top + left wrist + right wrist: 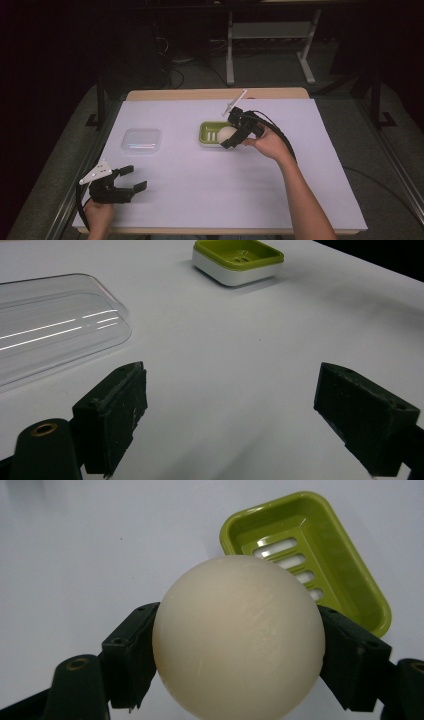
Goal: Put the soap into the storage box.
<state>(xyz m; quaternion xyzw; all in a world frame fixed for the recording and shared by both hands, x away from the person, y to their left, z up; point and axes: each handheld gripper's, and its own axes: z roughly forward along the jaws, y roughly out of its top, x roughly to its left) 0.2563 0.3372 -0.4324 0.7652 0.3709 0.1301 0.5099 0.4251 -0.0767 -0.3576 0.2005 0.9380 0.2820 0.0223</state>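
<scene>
Currently the cream ball is clamped by the right gripper above the green soap dish, mid-tabletop; lowering and release are judged next. The left gripper is held spread, empty, near the front left corner.

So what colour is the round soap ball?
Creamy off-white. The soap ball shows best in the right gripper view, held over the green dish.

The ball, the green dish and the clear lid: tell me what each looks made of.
Ball: cream, matte, faintly scuffed; probably soap or wax, I can't say which. Green dish: glossy moulded plastic with drain slots, on a white base. Clear lid: see-through plastic, shiny, with streaks of reflected light.
</scene>
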